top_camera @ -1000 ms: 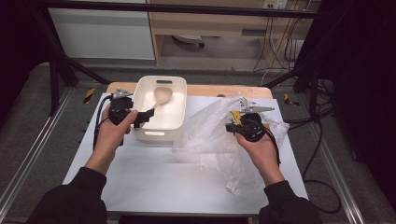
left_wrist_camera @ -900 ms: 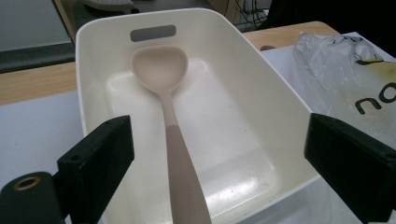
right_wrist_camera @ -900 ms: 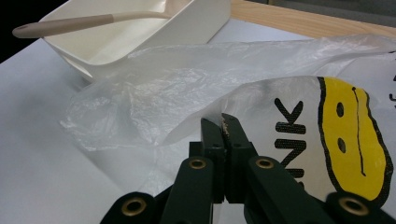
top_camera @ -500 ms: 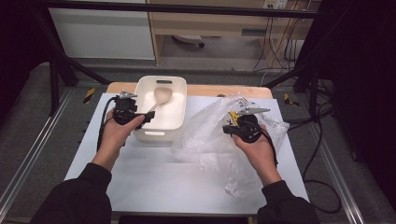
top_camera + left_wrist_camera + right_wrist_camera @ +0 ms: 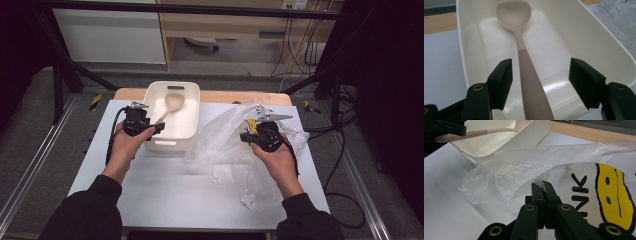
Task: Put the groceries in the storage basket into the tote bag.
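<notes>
A beige spoon (image 5: pixel 172 102) lies in a white tub (image 5: pixel 170 145), bowl at the far end, handle resting over the near rim. My left gripper (image 5: pixel 156 127) reaches over that rim. In the left gripper view its jaws (image 5: pixel 540 67) stand on either side of the spoon handle (image 5: pixel 524 55); they have just been closing, with a gap still on each side. My right gripper (image 5: pixel 247 134) is shut on the edge of a clear plastic bag (image 5: pixel 225 145). In the right gripper view its jaws (image 5: pixel 544 186) pinch the film beside a yellow face print (image 5: pixel 614 195).
The tub and bag sit on a white table (image 5: pixel 165 190) with a wooden strip along its far edge. The bag spreads from the tub's right side toward the near right. Cables (image 5: pixel 345 165) hang off the right; metal rails run along both sides.
The left gripper has sunk a little over the tub's near rim and its jaws have narrowed around the spoon handle. The right hand and the bag have stayed put.
</notes>
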`<state>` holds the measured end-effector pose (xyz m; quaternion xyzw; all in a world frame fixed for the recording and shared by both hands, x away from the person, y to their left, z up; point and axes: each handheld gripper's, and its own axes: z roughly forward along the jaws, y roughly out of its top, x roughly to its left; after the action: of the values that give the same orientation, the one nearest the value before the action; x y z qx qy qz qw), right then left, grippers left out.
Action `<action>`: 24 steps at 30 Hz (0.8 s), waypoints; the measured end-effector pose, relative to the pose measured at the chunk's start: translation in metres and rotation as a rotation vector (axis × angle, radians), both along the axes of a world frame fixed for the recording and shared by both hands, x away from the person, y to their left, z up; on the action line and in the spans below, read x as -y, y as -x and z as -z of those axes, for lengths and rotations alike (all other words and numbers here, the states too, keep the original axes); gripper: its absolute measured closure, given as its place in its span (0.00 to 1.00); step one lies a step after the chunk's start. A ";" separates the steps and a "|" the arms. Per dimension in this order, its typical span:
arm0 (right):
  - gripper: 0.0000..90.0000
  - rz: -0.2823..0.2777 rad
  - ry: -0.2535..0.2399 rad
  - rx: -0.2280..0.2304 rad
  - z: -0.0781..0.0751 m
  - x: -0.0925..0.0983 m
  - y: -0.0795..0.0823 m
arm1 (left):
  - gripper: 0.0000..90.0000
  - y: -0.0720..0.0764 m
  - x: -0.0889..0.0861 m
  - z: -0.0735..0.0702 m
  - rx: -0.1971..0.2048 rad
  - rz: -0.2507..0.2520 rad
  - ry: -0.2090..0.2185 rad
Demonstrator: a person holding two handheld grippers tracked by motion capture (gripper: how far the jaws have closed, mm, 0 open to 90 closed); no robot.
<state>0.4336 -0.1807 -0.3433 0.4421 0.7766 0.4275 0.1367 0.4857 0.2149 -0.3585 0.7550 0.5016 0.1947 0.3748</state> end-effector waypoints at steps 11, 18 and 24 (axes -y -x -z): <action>1.00 0.006 -0.014 0.017 -0.007 0.003 0.000 | 0.40 -0.001 0.002 0.003 -0.002 -0.001 0.000; 1.00 -0.004 -0.064 0.017 -0.012 0.006 0.000 | 0.41 -0.003 0.002 0.006 -0.009 -0.003 -0.004; 1.00 -0.002 -0.075 0.016 -0.015 0.007 0.001 | 0.49 -0.004 0.000 0.007 -0.015 -0.016 -0.005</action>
<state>0.4328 -0.1873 -0.3285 0.4426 0.7594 0.4599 0.1257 0.4901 0.2146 -0.3656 0.7532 0.5100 0.1935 0.3677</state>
